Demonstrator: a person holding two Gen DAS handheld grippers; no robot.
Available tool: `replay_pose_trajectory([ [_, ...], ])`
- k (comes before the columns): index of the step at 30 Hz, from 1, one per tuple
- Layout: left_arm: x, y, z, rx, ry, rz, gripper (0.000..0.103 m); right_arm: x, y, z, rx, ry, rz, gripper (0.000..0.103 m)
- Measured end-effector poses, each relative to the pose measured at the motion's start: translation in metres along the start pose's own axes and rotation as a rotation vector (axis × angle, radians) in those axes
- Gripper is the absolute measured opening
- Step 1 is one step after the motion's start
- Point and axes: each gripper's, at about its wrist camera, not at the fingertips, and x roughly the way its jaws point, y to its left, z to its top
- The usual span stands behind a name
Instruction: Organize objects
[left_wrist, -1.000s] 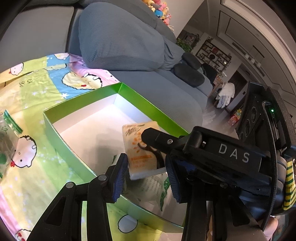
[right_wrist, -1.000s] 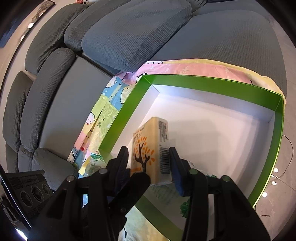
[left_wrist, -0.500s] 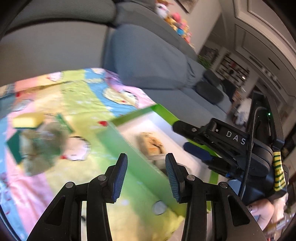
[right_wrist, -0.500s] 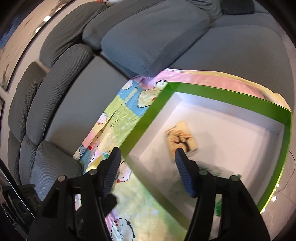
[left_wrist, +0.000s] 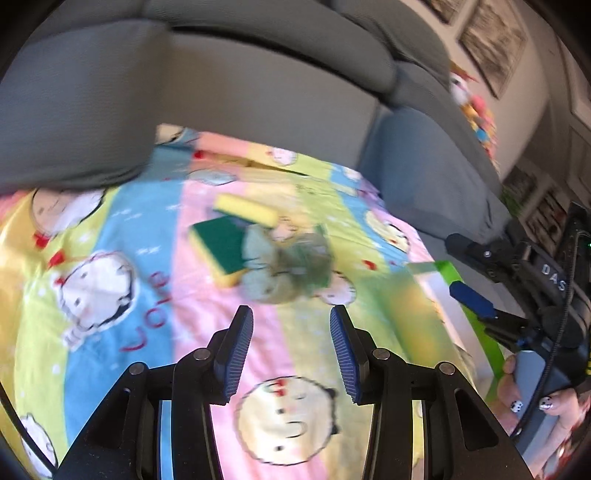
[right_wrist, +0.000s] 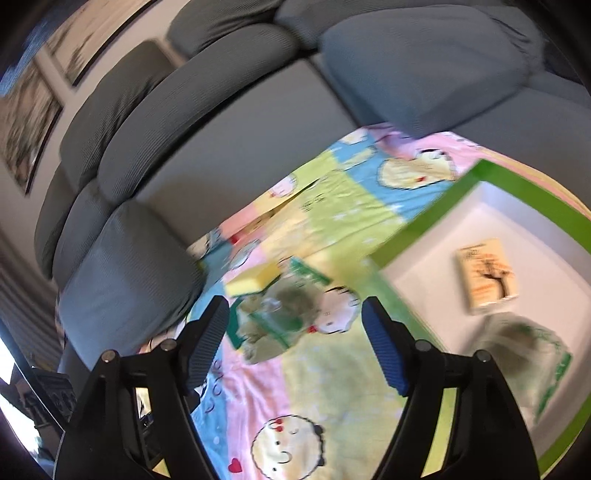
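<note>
On the cartoon blanket lie a yellow sponge (left_wrist: 245, 214), a green-topped sponge (left_wrist: 221, 247) and a clear bag of greenish stuff (left_wrist: 291, 266), all blurred. My left gripper (left_wrist: 291, 354) hovers just short of the bag, its jaws a little apart with nothing between them. In the right wrist view, my right gripper (right_wrist: 295, 343) is over the same bag (right_wrist: 280, 317) and yellow sponge (right_wrist: 255, 280); its jaws are opening and hold nothing. The green box (right_wrist: 424, 221) to the right holds a tissue pack (right_wrist: 485, 277) and a second clear bag (right_wrist: 524, 350).
Grey sofa cushions (left_wrist: 221, 85) rise behind the blanket, and a loose cushion (right_wrist: 125, 266) lies at its left end. The green box's corner (left_wrist: 447, 267) shows on the right of the left wrist view, where a hand (left_wrist: 524, 395) holds the right gripper.
The right gripper let go of the tissue pack, which now lies flat in the box, and its jaws widened. Both grippers swung left from the box to the sponges and bag.
</note>
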Motion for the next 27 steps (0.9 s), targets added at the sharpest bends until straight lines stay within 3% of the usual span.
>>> replay_pose_trajectory([
  [4, 0.009, 0.033, -0.005, -0.099, 0.028, -0.033, 0.043, 0.022, 0.023, -0.007, -0.066, 0.053, 0.039, 0.074],
  [11, 0.014, 0.048, -0.005, -0.133, 0.05, -0.011, 0.043, 0.06, 0.05, -0.024, -0.164, 0.101, -0.004, 0.075],
  [18, 0.012, 0.058, -0.004, -0.145, 0.058, -0.021, 0.043, 0.093, 0.053, -0.038, -0.169, 0.174, -0.063, 0.075],
  [27, 0.012, 0.068, -0.002, -0.162, 0.063, -0.038, 0.043, 0.11, 0.048, -0.042, -0.134, 0.186, -0.09, 0.075],
])
